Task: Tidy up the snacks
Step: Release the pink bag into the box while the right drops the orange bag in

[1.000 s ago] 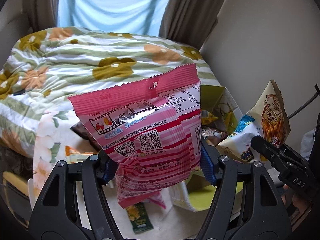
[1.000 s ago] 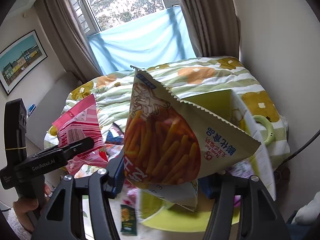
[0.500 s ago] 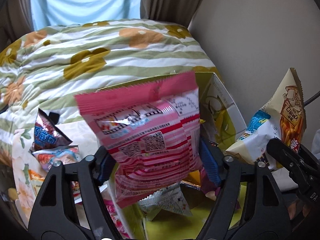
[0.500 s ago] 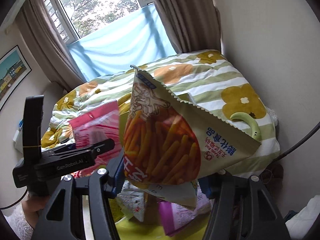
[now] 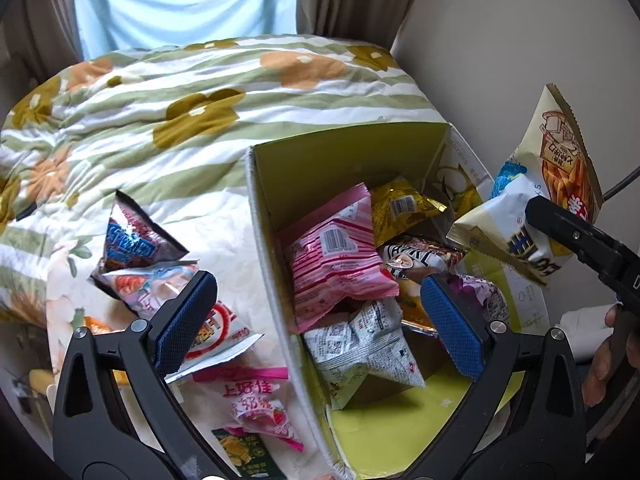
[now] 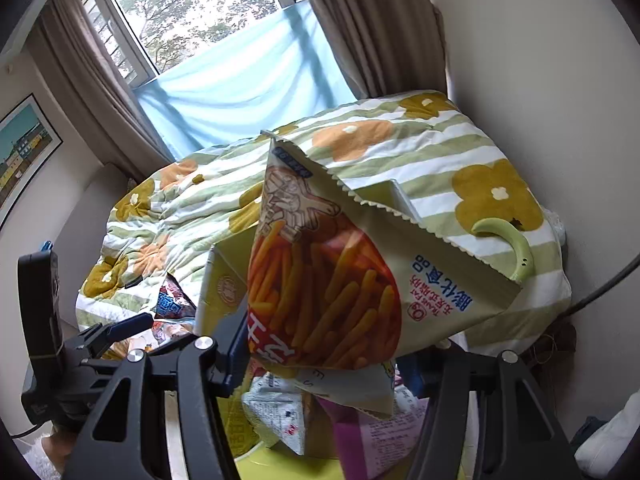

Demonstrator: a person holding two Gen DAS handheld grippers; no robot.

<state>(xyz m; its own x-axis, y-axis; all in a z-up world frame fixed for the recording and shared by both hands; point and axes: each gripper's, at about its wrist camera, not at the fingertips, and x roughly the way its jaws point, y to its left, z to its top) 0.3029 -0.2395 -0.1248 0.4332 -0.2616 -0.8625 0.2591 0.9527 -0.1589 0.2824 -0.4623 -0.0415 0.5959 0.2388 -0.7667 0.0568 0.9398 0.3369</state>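
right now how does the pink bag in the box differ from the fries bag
The pink bag lies loose in the yellow box, back side up with its barcode showing; the fries bag is clamped in the right gripper, held up in the air. The pink one is striped; the fries one is cream with orange sticks. Both are sealed.

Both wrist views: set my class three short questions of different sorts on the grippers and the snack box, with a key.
1. True or false: the left gripper holds a pink bag.
2. Which bag is the right gripper clamped on?
A. fries bag
B. pink striped bag
C. yellow bag
3. Fill in: the pink striped bag lies inside the ____.

Key
1. False: its jaws stand open and empty over the box.
2. A
3. box
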